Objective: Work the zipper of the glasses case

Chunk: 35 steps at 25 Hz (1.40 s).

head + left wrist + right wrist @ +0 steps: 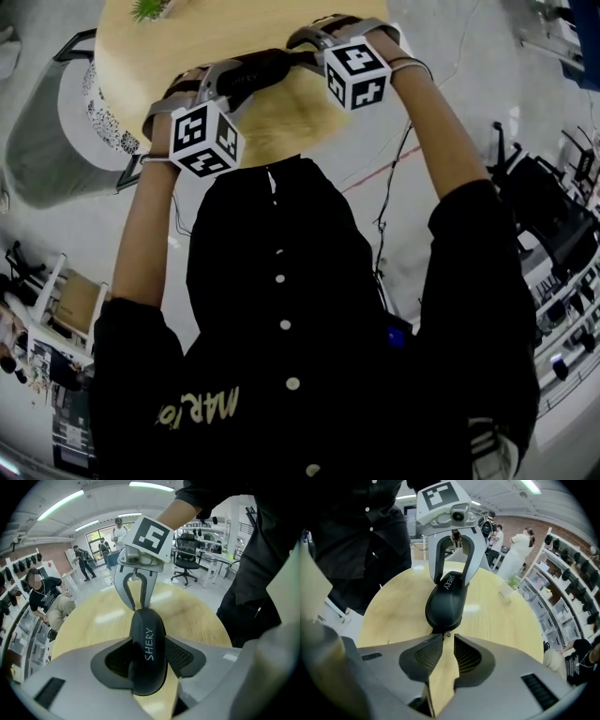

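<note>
A black glasses case printed SHERY is held in the air over the round wooden table. My left gripper is shut on it, one pad on each long side. The case points its near end at my right gripper. That gripper's jaws stand narrow but apart. The small metal zipper pull sits in the gap at their tips, with table showing through behind. In the head view the case spans between the left gripper and the right gripper, at the table's near edge.
A small green plant and a white object stand on the far side of the table. A grey seat is beside the table at left. Several people, shelves and an office chair fill the background.
</note>
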Each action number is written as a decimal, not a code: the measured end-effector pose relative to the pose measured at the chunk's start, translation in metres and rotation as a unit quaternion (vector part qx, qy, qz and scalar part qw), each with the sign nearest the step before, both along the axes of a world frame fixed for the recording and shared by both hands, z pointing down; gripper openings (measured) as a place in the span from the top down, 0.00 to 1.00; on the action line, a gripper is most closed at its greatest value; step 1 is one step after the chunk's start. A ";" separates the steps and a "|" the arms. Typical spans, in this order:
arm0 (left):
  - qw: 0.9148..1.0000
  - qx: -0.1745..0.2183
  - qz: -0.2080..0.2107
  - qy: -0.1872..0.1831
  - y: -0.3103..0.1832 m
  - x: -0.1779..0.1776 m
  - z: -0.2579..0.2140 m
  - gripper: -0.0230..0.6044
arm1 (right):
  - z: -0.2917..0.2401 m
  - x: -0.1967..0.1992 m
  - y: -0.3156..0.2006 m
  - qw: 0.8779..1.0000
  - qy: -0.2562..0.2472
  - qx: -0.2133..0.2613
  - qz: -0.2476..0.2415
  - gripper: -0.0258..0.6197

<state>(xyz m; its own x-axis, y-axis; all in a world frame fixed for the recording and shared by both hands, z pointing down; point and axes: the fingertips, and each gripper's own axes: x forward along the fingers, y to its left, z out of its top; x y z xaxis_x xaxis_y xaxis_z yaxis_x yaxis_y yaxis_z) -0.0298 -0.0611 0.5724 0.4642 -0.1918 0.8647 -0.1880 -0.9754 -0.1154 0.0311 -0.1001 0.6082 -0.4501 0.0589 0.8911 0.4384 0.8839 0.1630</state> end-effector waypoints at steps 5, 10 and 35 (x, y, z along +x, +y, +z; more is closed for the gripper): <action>1.000 0.007 0.006 -0.013 0.000 0.000 0.003 0.64 | 0.006 -0.003 -0.002 0.998 0.037 -0.019 -0.055 0.85; 1.000 0.003 0.007 -0.014 0.000 -0.001 0.004 0.63 | 0.011 -0.008 0.000 0.991 0.076 -0.028 -0.102 0.84; 0.999 -0.015 -0.027 -0.041 -0.001 -0.003 0.007 0.62 | 0.005 0.006 0.009 0.984 0.166 -0.013 -0.068 0.95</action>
